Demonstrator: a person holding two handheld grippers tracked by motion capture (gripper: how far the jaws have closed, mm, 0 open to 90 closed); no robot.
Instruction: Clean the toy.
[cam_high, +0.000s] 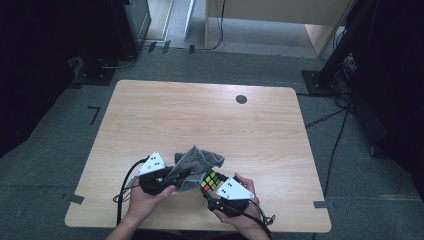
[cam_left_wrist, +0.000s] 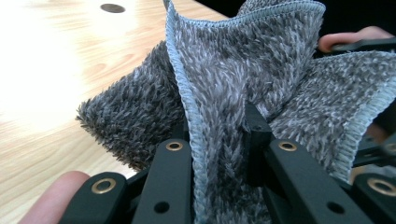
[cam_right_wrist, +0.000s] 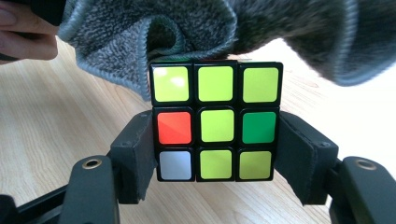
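A grey fluffy cloth (cam_high: 197, 161) is bunched up above the table's near edge, and my left gripper (cam_high: 181, 176) is shut on a fold of it. In the left gripper view the cloth (cam_left_wrist: 224, 70) rises between the two black jaws of the left gripper (cam_left_wrist: 219, 140), its stitched hem running up the middle. My right gripper (cam_high: 213, 187) is shut on a puzzle cube (cam_high: 211, 180) just right of the cloth. In the right gripper view the cube (cam_right_wrist: 215, 119) shows a mostly yellow-green face with one red, one green and one white square, clamped at both sides by the right gripper (cam_right_wrist: 217, 142), with the cloth (cam_right_wrist: 154, 32) hanging right behind it.
The light wooden table (cam_high: 200, 115) has a small dark round hole (cam_high: 241, 99) near its far edge. Dark stands and cables (cam_high: 330, 117) lie on the grey floor around it. A person's hands (cam_high: 145, 200) hold both grippers at the near edge.
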